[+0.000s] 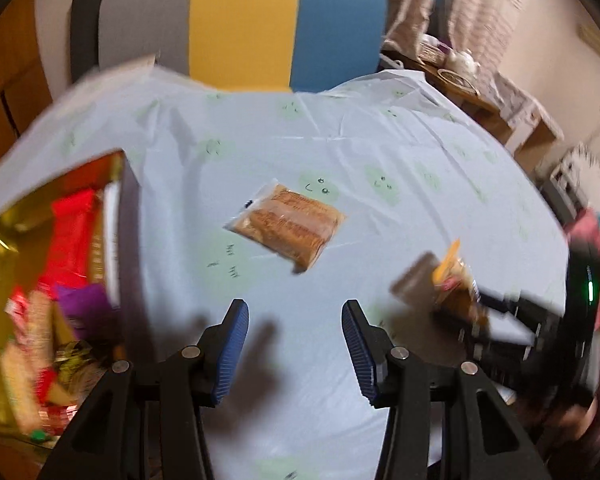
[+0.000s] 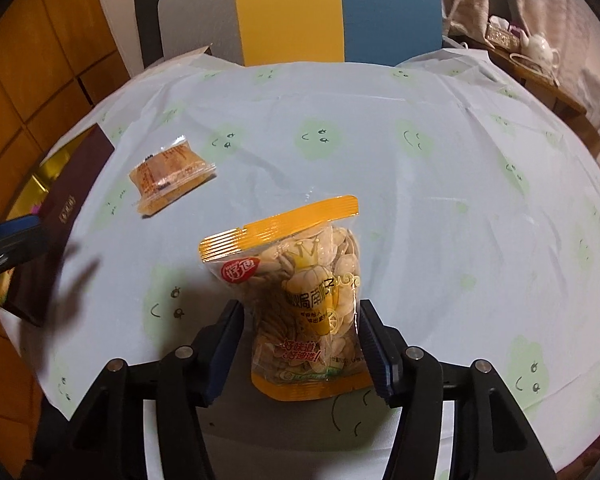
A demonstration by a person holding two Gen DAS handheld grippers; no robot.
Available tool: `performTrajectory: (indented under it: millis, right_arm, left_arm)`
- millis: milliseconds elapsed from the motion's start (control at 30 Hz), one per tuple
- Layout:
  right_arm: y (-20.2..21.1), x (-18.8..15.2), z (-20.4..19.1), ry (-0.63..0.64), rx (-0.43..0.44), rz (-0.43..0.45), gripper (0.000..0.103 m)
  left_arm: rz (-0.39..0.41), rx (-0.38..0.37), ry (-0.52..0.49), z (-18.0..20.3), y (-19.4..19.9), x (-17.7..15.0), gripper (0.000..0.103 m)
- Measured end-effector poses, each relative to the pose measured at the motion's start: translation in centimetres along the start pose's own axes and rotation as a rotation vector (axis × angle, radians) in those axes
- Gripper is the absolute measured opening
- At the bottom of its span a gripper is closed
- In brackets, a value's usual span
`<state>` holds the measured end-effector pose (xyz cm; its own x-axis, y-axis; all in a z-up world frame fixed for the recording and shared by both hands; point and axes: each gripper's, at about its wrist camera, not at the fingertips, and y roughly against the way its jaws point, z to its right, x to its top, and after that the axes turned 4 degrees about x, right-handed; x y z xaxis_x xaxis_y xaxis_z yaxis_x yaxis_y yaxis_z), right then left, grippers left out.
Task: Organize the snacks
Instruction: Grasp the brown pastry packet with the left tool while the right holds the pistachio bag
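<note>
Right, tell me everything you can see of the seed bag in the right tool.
The seed bag is a clear plastic pouch with orange sealed bands at top and bottom, packed with pale flat seeds and printed with a pumpkin carriage, a crown and red lettering. It stands upright, pinched at its lower half between the right tool's blue-padded fingers, above the tablecloth.

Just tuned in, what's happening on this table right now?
Snacks are being sorted into the gold-lined box at the table's left edge, which already holds several packets. The right hand-held gripper is shut on a bag of pumpkin seeds. The left hand-held gripper is open and empty. One cracker packet lies loose on the tablecloth.
</note>
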<state>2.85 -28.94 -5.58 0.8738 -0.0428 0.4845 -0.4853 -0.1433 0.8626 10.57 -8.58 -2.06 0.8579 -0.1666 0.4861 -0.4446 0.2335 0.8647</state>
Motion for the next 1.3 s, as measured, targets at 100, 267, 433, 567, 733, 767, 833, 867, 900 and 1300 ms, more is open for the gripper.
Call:
performTrajectory:
  millis: [100,267,433,567,733,767,833,867,900,1300]
  right_arm:
    - [0.1,-0.2,0.8,-0.039,0.034,0.006,0.066]
    - [0.1,-0.5,1.5,-0.076,0.063,0.019,0.066]
    - [0.2,-0.6,2.2,-0.093,0.095,0.033,0.070]
    - [0.3,-0.8,2.6,-0.107,0.120,0.048,0.072]
    - [0.3,-1.0,2.8,-0.114,0.139,0.064,0.073]
    - [0.4,-1.2,2.8,-0.113,0.139,0.066,0.073]
    - [0.5,-1.3,2.7,-0.111,0.140,0.070,0.073]
    - [0.5,-1.3,2.7,-0.112,0.142,0.071,0.073]
    - [0.5,-1.2,2.9,-0.116,0.146,0.073,0.073]
    - [1.5,-0.6,3.1,-0.156,0.127,0.079,0.072]
  left_arm:
    - [-0.052,-0.025,0.084,-0.1,-2.3,1.9,0.050]
    - [-0.153,-0.069,0.262,-0.9,-6.6,4.7,0.056]
    - [-0.214,-0.082,0.400,-1.5,-9.5,6.5,0.070]
    - [-0.219,-0.031,0.415,-1.0,-10.6,7.8,0.070]
    - [-0.227,0.073,0.277,1.6,-11.9,9.3,0.070]
    - [-0.231,0.101,0.228,2.3,-12.1,9.3,0.070]
    - [-0.221,0.146,0.109,3.7,-12.2,8.8,0.070]
    - [-0.212,0.154,0.070,4.1,-12.1,8.5,0.070]
    - [-0.198,0.158,0.029,4.4,-12.1,8.1,0.070]
    - [-0.080,0.147,-0.146,3.7,-7.8,0.6,0.061]
